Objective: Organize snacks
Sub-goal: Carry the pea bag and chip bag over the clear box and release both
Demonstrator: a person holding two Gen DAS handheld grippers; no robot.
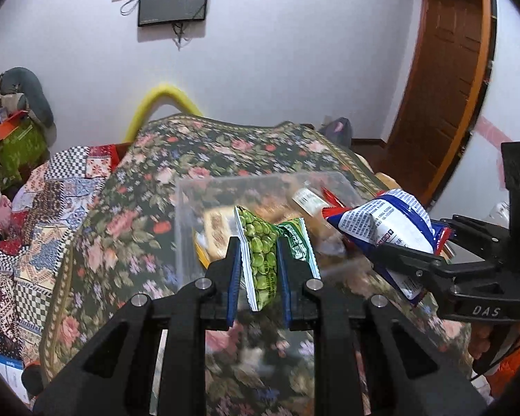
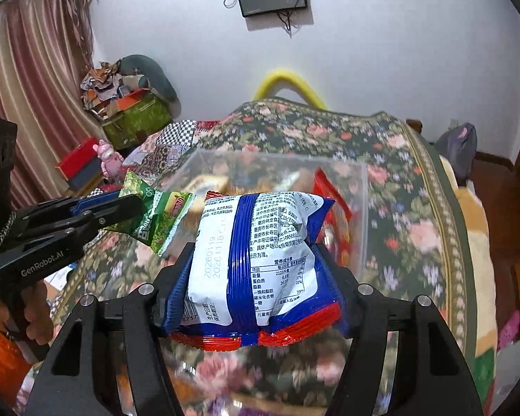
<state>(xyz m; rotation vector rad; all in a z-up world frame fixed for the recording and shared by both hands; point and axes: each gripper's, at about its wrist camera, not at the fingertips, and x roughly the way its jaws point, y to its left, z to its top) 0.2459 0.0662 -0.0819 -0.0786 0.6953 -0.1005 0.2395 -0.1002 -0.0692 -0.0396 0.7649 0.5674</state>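
The left gripper [image 1: 258, 267] is clenched on a green pea snack packet [image 1: 260, 253]; the right gripper [image 2: 251, 270] grasps a blue-and-white snack bag [image 2: 256, 253]. Both hang above the floral cloth [image 1: 149, 187], just short of the clear plastic bin [image 2: 358, 208]. Carry each over the near rim before releasing, one at a time, clear of the packets already inside.

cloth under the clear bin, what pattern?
Dark floral cloth, pink and red flowers with green leaves; clearest in the right wrist view.
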